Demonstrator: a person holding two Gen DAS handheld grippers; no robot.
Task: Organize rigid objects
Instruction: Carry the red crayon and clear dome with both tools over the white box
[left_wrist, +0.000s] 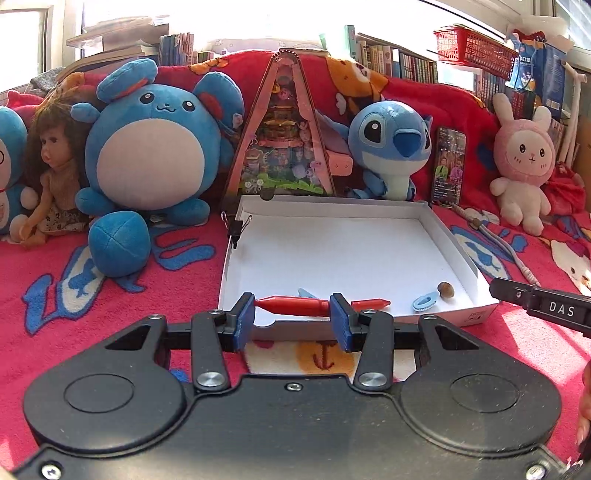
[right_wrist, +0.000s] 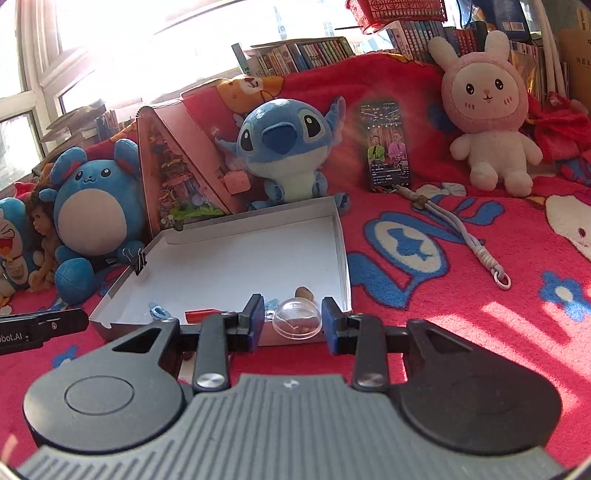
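A shallow white box (left_wrist: 332, 202) lies on the red blanket. On its floor near the front wall lie a red crayon (left_wrist: 291, 306), a light blue clip (left_wrist: 424, 300), a brown nut (left_wrist: 446, 290) and a small blue piece (left_wrist: 306, 293). My left gripper (left_wrist: 293, 314) hovers just before the box's front edge, its blue pads apart with nothing between them; the crayon shows behind them. My right gripper (right_wrist: 293, 307) is shut on a clear plastic dome (right_wrist: 295, 321) over the box's near right corner (right_wrist: 343, 251). The crayon (right_wrist: 201, 314) also shows there, inside the box.
Blue plush toys (left_wrist: 147, 147), a doll (left_wrist: 51, 162), a triangular picture box (left_wrist: 284, 140), a phone (left_wrist: 448, 166) and a pink rabbit plush (left_wrist: 524, 162) line the back. A binder clip (left_wrist: 236, 229) grips the box's left wall. A cord (right_wrist: 472, 243) lies right of the box.
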